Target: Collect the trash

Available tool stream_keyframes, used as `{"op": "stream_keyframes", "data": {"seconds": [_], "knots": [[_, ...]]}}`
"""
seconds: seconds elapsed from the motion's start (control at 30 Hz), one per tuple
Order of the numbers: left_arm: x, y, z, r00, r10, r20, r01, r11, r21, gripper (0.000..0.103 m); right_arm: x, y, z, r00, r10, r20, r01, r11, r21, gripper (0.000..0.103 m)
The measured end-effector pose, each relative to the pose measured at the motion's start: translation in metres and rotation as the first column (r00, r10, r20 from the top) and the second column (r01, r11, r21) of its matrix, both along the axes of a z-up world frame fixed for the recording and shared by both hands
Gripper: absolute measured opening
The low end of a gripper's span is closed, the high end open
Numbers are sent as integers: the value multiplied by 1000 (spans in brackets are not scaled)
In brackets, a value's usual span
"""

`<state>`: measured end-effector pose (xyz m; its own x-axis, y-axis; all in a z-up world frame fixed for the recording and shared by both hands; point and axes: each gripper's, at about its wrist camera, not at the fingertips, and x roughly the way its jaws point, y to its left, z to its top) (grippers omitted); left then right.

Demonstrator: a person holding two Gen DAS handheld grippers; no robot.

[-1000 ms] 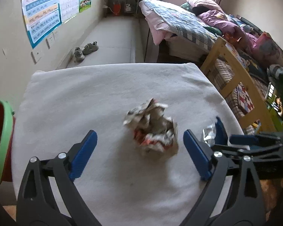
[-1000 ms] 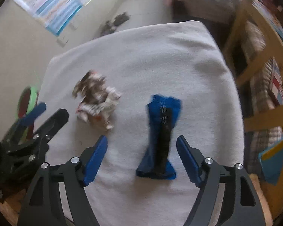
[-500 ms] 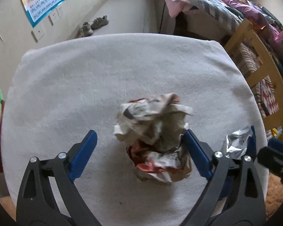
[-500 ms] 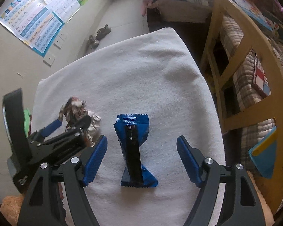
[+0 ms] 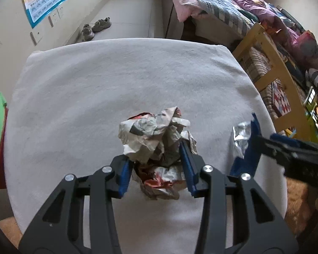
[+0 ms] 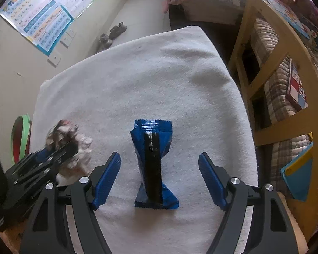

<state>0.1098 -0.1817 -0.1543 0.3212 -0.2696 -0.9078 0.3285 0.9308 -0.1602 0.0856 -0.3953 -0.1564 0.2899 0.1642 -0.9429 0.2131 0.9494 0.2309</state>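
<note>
I'm closing my left claw [image 5: 156, 169] onto the paper ball [image 5: 156, 144]; my right claw [image 6: 159, 180] hangs open, straddling the blue wrapper [image 6: 152, 163].

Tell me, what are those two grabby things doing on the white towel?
A person is picking up trash with two tools. The left tool is closing its jaws around the crumpled ball of printed paper on the white towel. The right tool waits open over the blue plastic snack wrapper, not touching it.
</note>
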Motion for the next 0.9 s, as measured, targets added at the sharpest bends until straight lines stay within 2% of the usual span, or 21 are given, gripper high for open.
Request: {"op": "stream_keyframes", "data": {"seconds": [0.07, 0.13, 0.27, 0.33, 0.4, 0.5, 0.6, 0.67, 0.9], "knots": [[-6, 0, -1, 999, -16, 28, 15, 999, 40, 43, 0, 2, -1, 1000, 7, -2, -7, 1000, -1, 73], [-9, -2, -4, 999, -22, 36, 20, 998, 61, 49, -1, 4, -1, 1000, 13, 0, -13, 1000, 1, 73], [-9, -3, -9, 1000, 4, 17, -4, 1000, 19, 62, -2, 4, -5, 1000, 10, -7, -10, 1000, -7, 73], [-8, -8, -12, 1000, 0, 28, 0, 1000, 31, 67, -2, 4, -6, 1000, 1, -11, -1, 1000, 9, 73], [-6, -14, -21, 1000, -15, 10, 14, 998, 60, 67, -2, 5, -5, 1000, -1, -1, 1, 999, 39, 73], [-8, -14, -27, 1000, -4, -1, 4, 999, 54, 66, -1, 9, -2, 1000, 15, 5, -15, 1000, 3, 73], [-12, -10, -26, 1000, -3, 6, 2, 999, 50, 49, -1, 8, -5, 1000, 11, -2, -11, 1000, 4, 73], [-14, -5, -23, 1000, 3, 13, -4, 999, 42, 44, -1, 7, -7, 1000, 3, -4, -3, 1000, 19, 73], [-22, 8, 2, 996, 0, 95, -3, 1000, 31, 41, -3, 9, -11, 1000, 9, -7, -9, 1000, 11, 73]]}}
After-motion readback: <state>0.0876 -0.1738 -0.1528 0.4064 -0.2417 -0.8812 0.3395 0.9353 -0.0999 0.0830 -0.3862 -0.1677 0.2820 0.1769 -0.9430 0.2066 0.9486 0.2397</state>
